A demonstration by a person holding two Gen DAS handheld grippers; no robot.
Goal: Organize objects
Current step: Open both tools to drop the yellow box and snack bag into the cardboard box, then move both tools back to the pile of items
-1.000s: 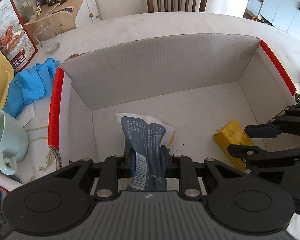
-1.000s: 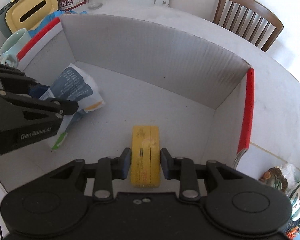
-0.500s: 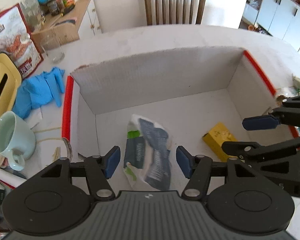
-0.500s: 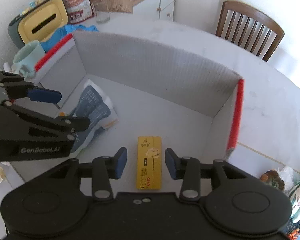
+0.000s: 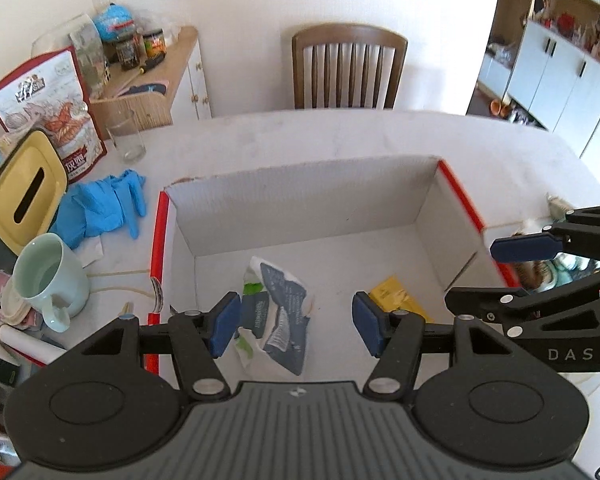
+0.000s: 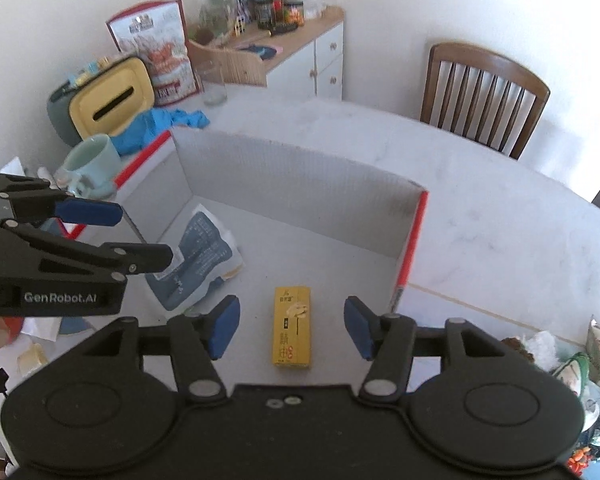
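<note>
Left wrist view: my left claw (image 5: 296, 324) gapes empty above the blue pouch (image 5: 278, 320); my right claw (image 6: 291, 328), jaws just widened, hangs empty over the yellow box (image 6: 292, 326) in the carton (image 5: 300, 208).

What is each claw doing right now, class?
Left claw: open, just been opening, above the pouch.
Right claw: open, just been opening, above the yellow box.

Left claw (image 5: 294, 322) and right claw (image 6: 291, 326) gape, empty

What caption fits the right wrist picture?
Open right gripper above a yellow box lying in the cardboard box.
</note>
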